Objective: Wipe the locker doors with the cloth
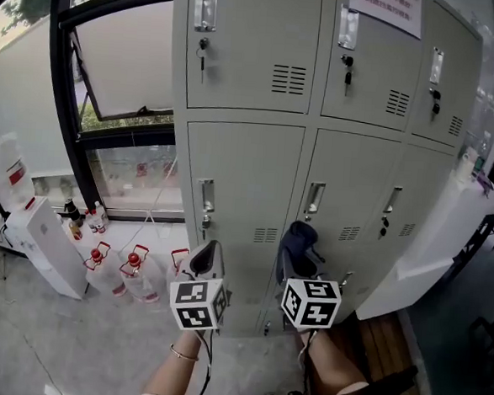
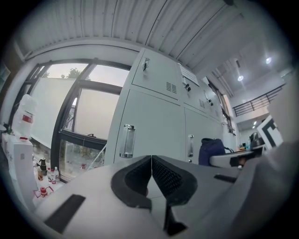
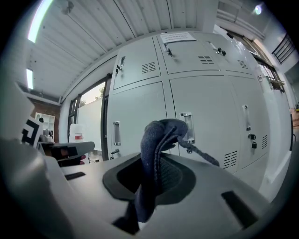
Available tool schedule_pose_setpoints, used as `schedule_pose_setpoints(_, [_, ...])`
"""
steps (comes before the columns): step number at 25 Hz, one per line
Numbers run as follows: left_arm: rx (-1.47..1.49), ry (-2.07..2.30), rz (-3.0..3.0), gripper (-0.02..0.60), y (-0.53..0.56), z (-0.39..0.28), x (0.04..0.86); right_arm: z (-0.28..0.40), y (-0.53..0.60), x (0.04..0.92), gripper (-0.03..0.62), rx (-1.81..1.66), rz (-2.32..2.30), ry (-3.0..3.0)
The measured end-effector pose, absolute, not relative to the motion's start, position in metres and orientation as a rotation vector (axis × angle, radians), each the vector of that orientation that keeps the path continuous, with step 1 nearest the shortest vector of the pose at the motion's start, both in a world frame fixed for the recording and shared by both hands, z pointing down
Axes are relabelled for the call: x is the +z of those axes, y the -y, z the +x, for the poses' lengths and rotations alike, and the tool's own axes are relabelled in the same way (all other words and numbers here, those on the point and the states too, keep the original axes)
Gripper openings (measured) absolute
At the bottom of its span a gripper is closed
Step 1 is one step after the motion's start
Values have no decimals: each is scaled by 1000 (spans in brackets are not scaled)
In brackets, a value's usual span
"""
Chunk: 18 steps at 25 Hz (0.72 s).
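Grey locker doors (image 1: 243, 163) fill the wall ahead. At lower left, a bare forearm (image 1: 176, 366) holds the left gripper (image 1: 208, 256) upright toward the bottom left door, its jaws pressed together on nothing. Just to its right, the right gripper (image 1: 294, 259) stands raised likewise, clamped on a dark blue cloth (image 1: 299, 237) bunched before the middle lower door.

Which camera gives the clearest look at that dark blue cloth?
The right gripper view: the cloth fills the middle, pinched in the right gripper. The head view shows it small before the lockers; the left gripper view only a distant dark lump.
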State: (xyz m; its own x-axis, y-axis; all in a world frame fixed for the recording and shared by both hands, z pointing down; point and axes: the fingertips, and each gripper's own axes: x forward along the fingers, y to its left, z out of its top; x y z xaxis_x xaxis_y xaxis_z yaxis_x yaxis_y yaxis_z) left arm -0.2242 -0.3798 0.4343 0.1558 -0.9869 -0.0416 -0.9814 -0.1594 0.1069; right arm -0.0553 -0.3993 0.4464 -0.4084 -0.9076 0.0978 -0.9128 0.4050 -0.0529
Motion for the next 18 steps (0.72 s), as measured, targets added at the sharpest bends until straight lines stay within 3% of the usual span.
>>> schedule_pose_setpoints(18, [-181,2111,2219,9,415,-231,412,-89,431,388,44,-51,1417,2738])
